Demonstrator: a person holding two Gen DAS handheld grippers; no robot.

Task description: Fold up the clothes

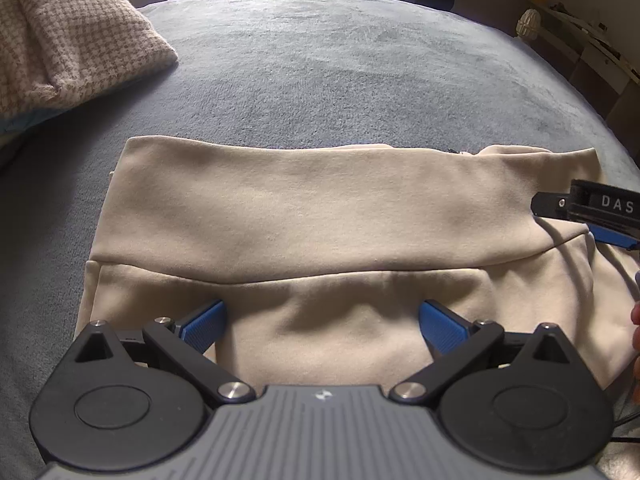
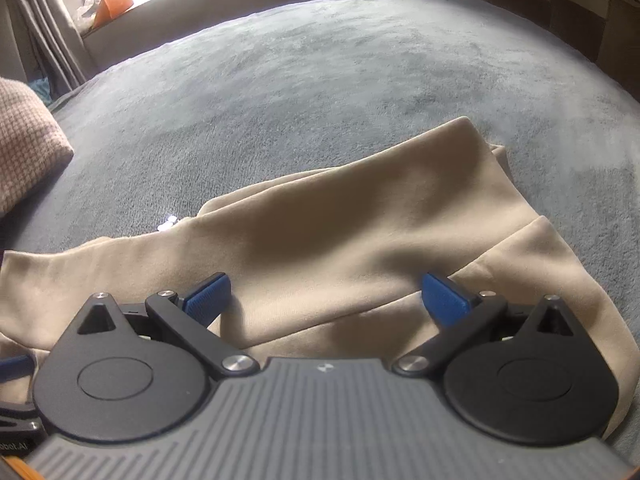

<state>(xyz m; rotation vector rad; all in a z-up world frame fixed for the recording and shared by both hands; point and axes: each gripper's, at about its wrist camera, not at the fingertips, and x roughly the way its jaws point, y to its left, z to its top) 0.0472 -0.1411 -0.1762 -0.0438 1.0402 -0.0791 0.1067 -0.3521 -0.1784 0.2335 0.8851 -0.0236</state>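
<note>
A grey bed (image 1: 320, 60) carries a folded beige garment (image 1: 312, 208) lying flat near its front edge. A houndstooth pillow (image 1: 68, 28) rests far left. Left gripper (image 1: 322, 324) and right gripper (image 2: 326, 298) hover over the garment, fingers spread apart, holding nothing.

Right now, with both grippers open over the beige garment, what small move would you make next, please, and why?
Probably lower the left gripper and close its jaws on the near edge of the beige garment. Both grippers hold nothing; the right gripper also hovers open, and the folded cloth lies flat on the grey blanket.
</note>
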